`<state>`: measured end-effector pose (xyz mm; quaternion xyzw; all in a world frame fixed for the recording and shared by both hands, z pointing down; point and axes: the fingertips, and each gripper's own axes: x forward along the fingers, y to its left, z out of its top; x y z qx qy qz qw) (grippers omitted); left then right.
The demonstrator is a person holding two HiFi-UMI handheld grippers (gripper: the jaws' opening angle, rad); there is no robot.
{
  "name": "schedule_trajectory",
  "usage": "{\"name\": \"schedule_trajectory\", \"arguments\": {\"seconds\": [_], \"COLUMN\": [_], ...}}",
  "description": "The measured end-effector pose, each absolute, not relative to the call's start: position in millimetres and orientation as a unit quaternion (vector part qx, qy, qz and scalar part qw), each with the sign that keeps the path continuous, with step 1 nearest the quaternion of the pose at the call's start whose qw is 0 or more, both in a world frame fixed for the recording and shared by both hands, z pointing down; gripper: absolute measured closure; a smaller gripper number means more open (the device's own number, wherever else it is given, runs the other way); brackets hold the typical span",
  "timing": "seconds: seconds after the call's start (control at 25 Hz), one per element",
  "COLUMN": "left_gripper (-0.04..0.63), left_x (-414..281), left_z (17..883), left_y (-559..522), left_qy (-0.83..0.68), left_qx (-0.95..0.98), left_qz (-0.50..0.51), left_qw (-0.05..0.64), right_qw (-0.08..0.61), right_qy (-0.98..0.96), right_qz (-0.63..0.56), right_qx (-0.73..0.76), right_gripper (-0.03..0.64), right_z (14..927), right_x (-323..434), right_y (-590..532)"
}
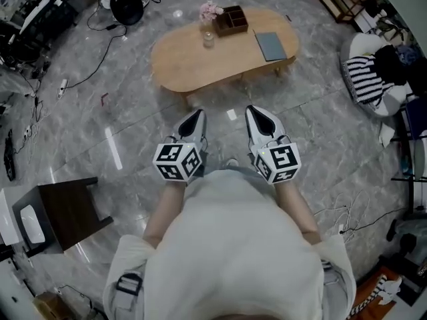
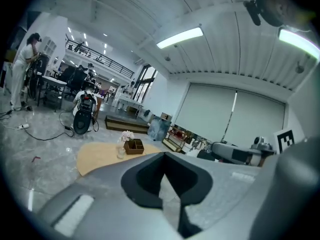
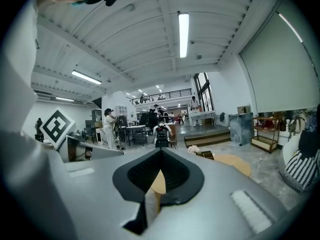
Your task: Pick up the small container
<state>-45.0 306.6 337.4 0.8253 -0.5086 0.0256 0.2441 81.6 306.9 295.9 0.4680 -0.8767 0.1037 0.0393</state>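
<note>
A small clear glass container stands on the far side of an oval wooden table, beside pink flowers. It also shows in the left gripper view, small and distant. My left gripper and right gripper are held side by side over the marble floor, well short of the table, pointing toward it. Both are shut with nothing between the jaws. The left gripper and the right gripper each show their tips closed together in their own views.
A dark wooden organizer box and a grey book share the table. A dark stool stands at the left, a beanbag with striped cloth at the right. Cables trail over the floor. A person stands far off.
</note>
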Motion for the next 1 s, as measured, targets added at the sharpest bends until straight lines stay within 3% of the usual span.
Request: {"name": "schedule_trajectory", "arguments": {"seconds": [0.4, 1.0], "left_gripper": [0.594, 0.594], "left_x": [-47, -50], "left_z": [346, 377], "left_y": [300, 246], "left_qy": [-0.53, -0.527], "left_qx": [0.815, 0.802], "left_qz": [0.026, 0.045], "left_qw": [0.233, 0.277], "right_qw": [0.021, 0.066], "right_qy": [-0.884, -0.887], "right_qz": [0.116, 0.166], "right_qx": [0.452, 0.425], "right_gripper": [0.618, 0.618], "right_z": [302, 334], "right_x": [78, 60], "right_y": [303, 249]}}
